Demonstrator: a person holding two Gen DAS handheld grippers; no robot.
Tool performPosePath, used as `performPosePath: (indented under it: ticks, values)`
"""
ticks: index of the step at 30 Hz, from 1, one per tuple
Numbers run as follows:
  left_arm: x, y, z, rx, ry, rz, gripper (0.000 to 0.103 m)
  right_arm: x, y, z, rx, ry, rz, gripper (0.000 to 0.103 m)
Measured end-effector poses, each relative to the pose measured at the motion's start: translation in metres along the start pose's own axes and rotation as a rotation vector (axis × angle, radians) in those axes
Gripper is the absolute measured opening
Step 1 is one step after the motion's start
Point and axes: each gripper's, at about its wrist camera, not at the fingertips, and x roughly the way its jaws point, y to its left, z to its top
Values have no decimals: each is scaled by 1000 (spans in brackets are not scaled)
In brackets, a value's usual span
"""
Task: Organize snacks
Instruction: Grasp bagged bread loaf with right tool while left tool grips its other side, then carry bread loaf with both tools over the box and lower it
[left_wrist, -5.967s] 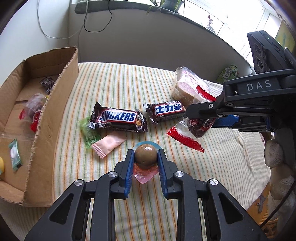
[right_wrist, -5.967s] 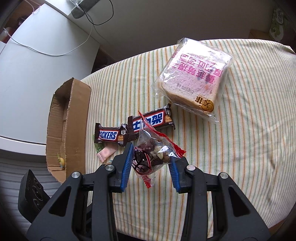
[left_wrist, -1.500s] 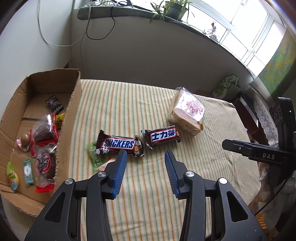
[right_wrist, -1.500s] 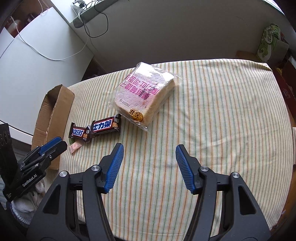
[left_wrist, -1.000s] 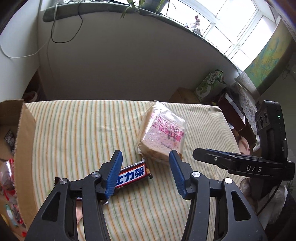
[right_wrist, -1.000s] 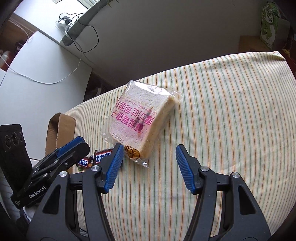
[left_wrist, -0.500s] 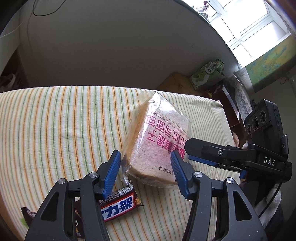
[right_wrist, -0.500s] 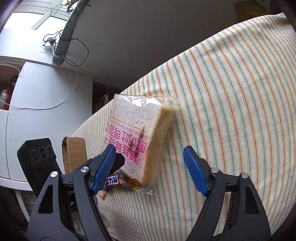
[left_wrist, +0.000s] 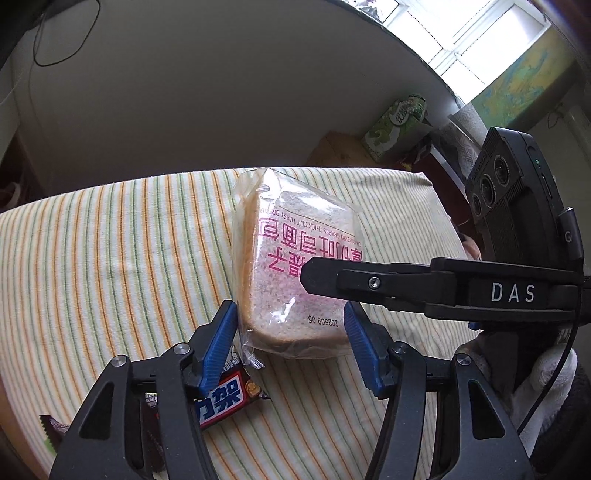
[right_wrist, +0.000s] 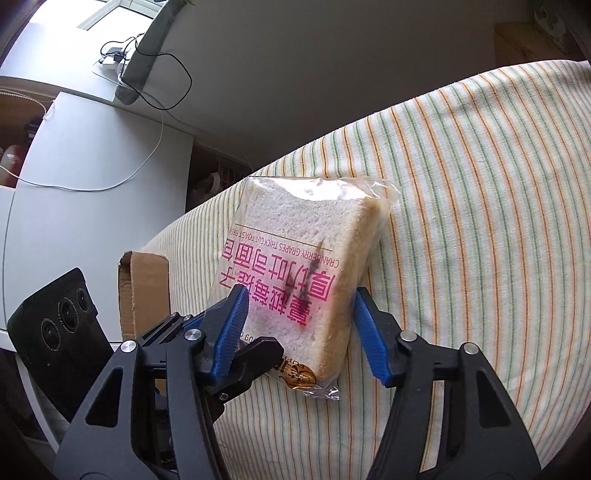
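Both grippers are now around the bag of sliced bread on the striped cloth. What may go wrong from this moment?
1. The bread bag is soft. The right gripper is closing with the loaf between its pads, so the slices may be crushed.
2. The left gripper straddles the same end, and its finger lies right against the right one, so the two may collide.
3. The left gripper's finger lies over the chocolate bar, which could be dragged along the tablecloth.

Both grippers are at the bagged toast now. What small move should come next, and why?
Probably finish closing the right gripper on the bagged toast: its jaws are closing and straddle the near end, the pads apparently not yet pressing, while the left gripper brackets the same end.
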Motion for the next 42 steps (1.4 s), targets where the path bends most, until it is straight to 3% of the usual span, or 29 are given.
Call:
performPosePath:
  ticks: [10, 19, 30, 42]
  values:
    - [-26, -7, -14, 44, -41, 17, 58, -19, 16, -15, -76, -22, -16, 60]
    - [-64, -10, -27, 28, -102, 33, 58, -32, 64, -32, -188, -34, -27, 60]
    - [-121, 11, -53, -54, -181, 65, 58, -27, 135, -63, -332, -10, -16, 60]
    - [-182, 62, -92, -175, -267, 122, 58, 9, 213, -93, -469, 63, 19, 60]
